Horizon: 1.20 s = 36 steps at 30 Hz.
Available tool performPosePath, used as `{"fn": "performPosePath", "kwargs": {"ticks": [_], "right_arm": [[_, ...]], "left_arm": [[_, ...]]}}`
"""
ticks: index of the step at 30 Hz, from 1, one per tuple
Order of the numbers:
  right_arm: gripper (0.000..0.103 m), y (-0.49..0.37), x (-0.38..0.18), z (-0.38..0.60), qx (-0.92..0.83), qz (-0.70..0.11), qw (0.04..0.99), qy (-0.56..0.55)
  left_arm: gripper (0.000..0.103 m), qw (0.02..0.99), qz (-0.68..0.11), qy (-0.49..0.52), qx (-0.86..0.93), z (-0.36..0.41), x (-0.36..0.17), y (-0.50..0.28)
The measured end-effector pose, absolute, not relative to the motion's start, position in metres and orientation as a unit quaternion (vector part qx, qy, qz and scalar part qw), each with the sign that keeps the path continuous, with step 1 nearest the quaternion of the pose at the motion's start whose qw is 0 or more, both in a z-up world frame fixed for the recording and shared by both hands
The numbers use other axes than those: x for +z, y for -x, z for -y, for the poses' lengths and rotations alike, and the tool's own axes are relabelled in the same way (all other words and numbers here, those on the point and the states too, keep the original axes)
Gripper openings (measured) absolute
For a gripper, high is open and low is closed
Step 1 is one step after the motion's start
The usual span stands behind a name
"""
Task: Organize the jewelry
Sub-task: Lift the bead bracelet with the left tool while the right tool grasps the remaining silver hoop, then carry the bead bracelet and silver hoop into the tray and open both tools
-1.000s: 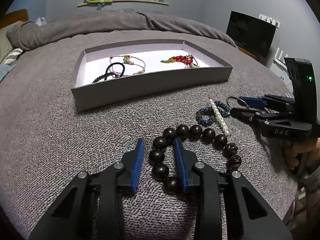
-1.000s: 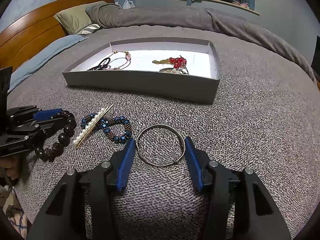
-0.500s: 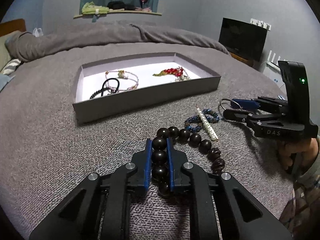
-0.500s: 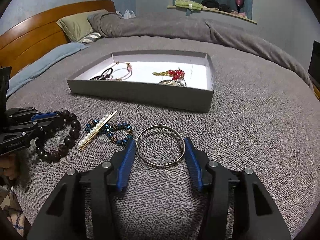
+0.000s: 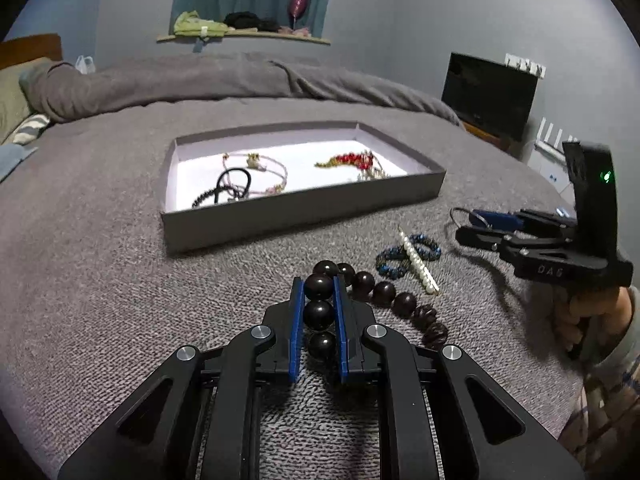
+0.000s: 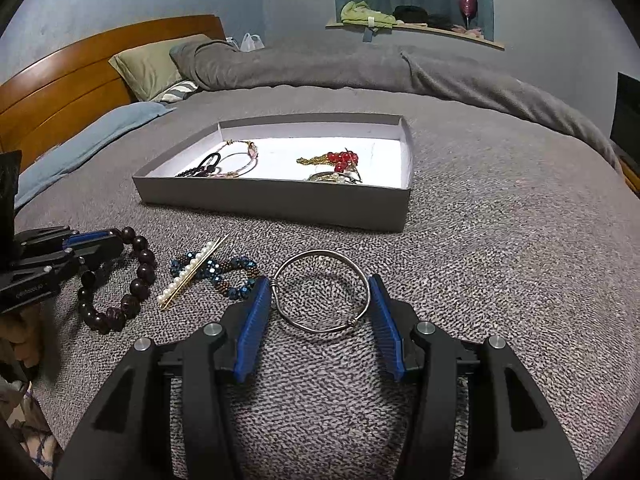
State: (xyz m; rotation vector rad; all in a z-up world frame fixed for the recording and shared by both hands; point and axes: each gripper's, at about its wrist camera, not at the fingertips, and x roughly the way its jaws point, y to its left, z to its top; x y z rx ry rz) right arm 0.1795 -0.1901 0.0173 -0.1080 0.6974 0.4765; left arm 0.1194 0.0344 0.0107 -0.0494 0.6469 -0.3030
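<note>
We are looking across a bed covered by a grey blanket [image 6: 500, 208], with a wooden headboard [image 6: 76, 88], an olive pillow [image 6: 148, 66], blue-grey walls [image 5: 400, 20], a cluttered shelf [image 5: 244, 36] and a dark screen [image 5: 490, 94].

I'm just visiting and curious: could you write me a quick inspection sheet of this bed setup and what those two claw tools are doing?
Surface: grey bedspread, textured.
Job's things: grey tray holding a red bead piece and a black hair tie; loose on the bedspread: dark wooden bead bracelet, blue bead bracelet, pearl hairpin, silver bangle.
Clutter: nothing seen.
Grippers: left hand-held gripper shut on the dark wooden bead bracelet; right hand-held gripper open around the silver bangle.
Cables: nothing seen.
Surroundings: wooden headboard, pillow, window shelf, dark screen.
</note>
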Motion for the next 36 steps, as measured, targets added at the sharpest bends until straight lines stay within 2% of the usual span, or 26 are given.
{"fn": "performPosePath", "kwargs": {"ticks": [9, 36], "right_arm": [[0.050, -0.176, 0.023, 0.192, 0.223, -0.324, 0.918, 0.055], [0.050, -0.192, 0.064, 0.168, 0.244, -0.284, 0.925, 0.066]], "left_arm": [[0.015, 0.950, -0.273, 0.053, -0.146, -0.048, 0.027, -0.112], [0.015, 0.964, -0.225, 0.032, -0.134, -0.062, 0.093, -0.134]]}}
